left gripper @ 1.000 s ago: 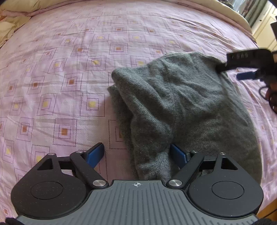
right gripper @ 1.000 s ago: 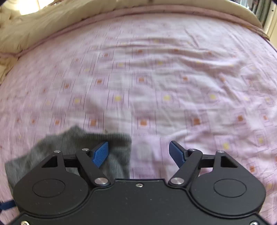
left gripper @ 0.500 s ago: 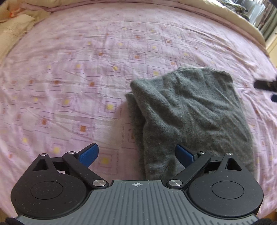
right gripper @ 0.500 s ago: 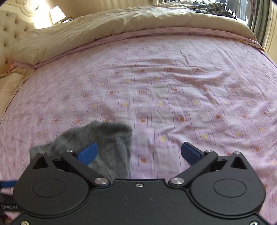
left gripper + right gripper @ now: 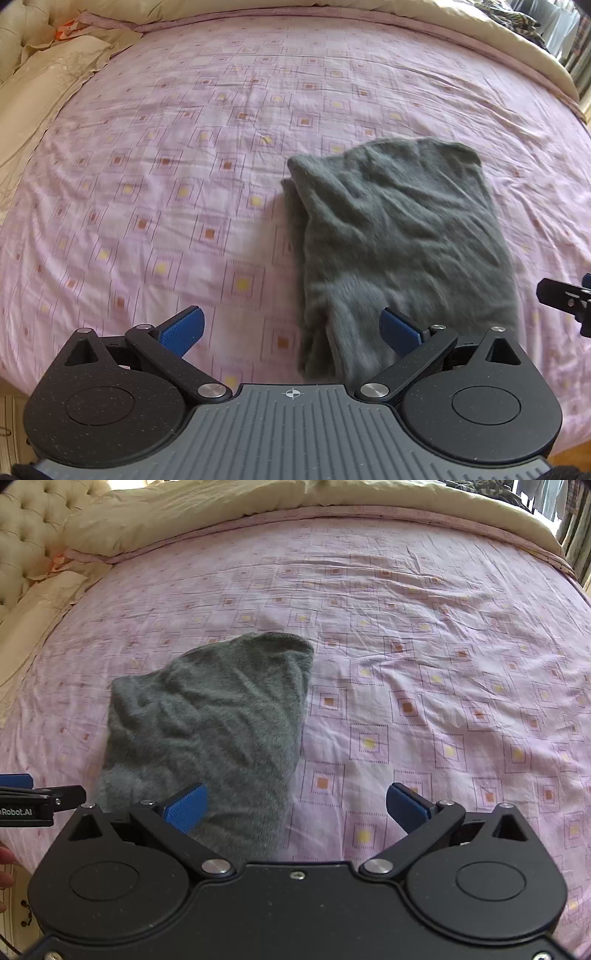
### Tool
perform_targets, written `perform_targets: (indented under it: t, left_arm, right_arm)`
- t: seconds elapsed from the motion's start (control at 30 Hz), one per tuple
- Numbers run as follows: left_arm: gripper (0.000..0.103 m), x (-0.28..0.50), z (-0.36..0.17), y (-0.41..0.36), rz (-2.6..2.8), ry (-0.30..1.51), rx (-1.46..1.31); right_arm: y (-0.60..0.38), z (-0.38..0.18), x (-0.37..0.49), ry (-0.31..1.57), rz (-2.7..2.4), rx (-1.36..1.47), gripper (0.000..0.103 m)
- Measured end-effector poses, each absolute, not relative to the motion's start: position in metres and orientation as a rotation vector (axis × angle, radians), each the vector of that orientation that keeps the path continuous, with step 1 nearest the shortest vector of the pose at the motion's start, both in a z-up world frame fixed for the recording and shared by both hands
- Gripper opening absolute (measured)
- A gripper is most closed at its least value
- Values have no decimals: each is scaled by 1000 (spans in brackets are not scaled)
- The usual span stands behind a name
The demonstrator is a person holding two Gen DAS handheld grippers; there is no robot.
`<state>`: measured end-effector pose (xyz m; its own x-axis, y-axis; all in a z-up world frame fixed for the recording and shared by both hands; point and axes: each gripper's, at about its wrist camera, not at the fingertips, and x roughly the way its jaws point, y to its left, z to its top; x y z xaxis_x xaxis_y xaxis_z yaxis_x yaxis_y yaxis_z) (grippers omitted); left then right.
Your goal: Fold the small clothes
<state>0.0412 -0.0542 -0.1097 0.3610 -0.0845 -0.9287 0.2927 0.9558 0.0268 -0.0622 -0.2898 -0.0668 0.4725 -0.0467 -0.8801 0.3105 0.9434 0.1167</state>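
My left gripper (image 5: pixel 291 332) has its blue pads spread wide with nothing between them, held above the near edge of the bed; my right gripper (image 5: pixel 297 806) is spread the same, also empty. The grey garment (image 5: pixel 399 236) lies folded and rumpled on the pink patterned sheet (image 5: pixel 166 177), its near end under my left gripper's right pad and my right gripper's left pad. Beige duvet (image 5: pixel 221 509) bunched along the far side, tufted headboard (image 5: pixel 22 528) far left.

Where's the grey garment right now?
The grey garment lies folded on the pink bedsheet, right of centre in the left wrist view, untouched between both open grippers.
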Motion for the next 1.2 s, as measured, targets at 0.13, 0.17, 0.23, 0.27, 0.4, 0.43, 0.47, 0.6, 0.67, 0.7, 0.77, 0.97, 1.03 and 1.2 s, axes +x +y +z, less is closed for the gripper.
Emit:
perform_targets:
  t: [0.13,0.17,0.23,0.27,0.4,0.43,0.47,0.6,0.67,0.7,0.77,0.97,1.03,1.2]
  left_arm:
    - [103,24,-100,-53,-236,1183,209]
    - [103,20,-97,-53,-233,1181,213]
    - [103,13,-92,-53,-231,1177,222]
    - [103,10,-90,-52,-230,1176,225]
    - [102,-2,-79,-51,-242,1175,210]
    - [102,-5,-76,-50,-242,1166,201]
    - [102,-7,-73,-49,-242,1159,193]
    - [102,-14,-62,-48,-229,1137,193]
    - [102,-17,-57,-48,-221,1121,208]
    - [102,-19,-55,-48,-219,1112,213]
    - [102,-22,-51,-48,-222,1093,213]
    - [102,-27,-41,-45,-213,1074,183]
    - [102,-29,-37,-43,-209,1064,179]
    - [102,-31,-30,-39,-196,1051,163]
  right_arm:
    - [-285,-54,-76,1057,-215,295,103]
    - [-284,-52,-79,1059,-218,298,103]
    - [-281,-47,-85,1065,-227,295,103]
    - [-279,-45,-88,1070,-229,294,103]
    - [-273,-39,-98,1090,-226,294,103]
    - [-271,-38,-100,1100,-231,286,103]
    - [-269,-37,-102,1112,-238,272,103]
    - [-263,-34,-106,1144,-262,229,102]
    - [-262,-31,-109,1148,-265,234,102]
    - [-260,-30,-109,1150,-268,235,102]
    - [-257,-26,-110,1156,-281,222,102]
    - [-246,-13,-109,1164,-327,170,102]
    - [-245,-8,-109,1148,-341,170,102]
    - [-238,4,-109,1124,-375,137,102]
